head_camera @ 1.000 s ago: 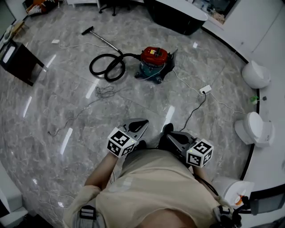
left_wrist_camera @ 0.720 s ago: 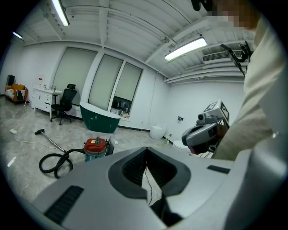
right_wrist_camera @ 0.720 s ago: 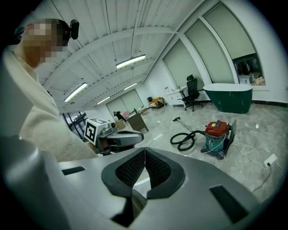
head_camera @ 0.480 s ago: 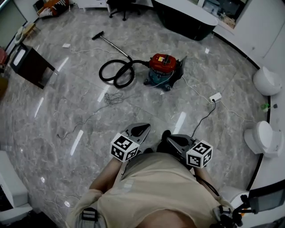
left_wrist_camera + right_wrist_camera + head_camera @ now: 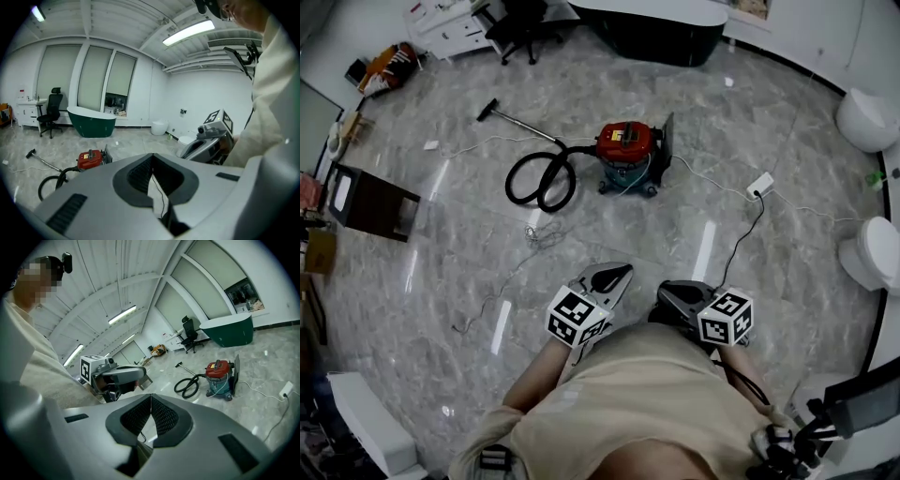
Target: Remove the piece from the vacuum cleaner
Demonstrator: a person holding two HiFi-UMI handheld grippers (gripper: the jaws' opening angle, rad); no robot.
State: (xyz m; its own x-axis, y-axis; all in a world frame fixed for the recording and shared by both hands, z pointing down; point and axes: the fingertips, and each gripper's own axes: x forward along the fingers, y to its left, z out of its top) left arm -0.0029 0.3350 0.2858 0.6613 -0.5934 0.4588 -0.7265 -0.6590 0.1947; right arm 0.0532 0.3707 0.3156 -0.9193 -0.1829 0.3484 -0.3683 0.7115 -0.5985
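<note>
Hand-held left gripper (image 5: 615,273) and right gripper (image 5: 665,292): jaws pressed together. Red vacuum cleaner (image 5: 625,143) stands on floor (image 5: 441,281), well apart.

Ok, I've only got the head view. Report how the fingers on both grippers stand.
Observer: In the left gripper view, the left gripper has its fingers together, with nothing between them.
Operator: Now the right.
Observer: In the right gripper view, the right gripper is shut too, and empty.
Operator: Give me where it's aimed.
Observer: The red vacuum cleaner sits far off, to the right of its finger line. The coiled hose lies nearer that line.
</note>
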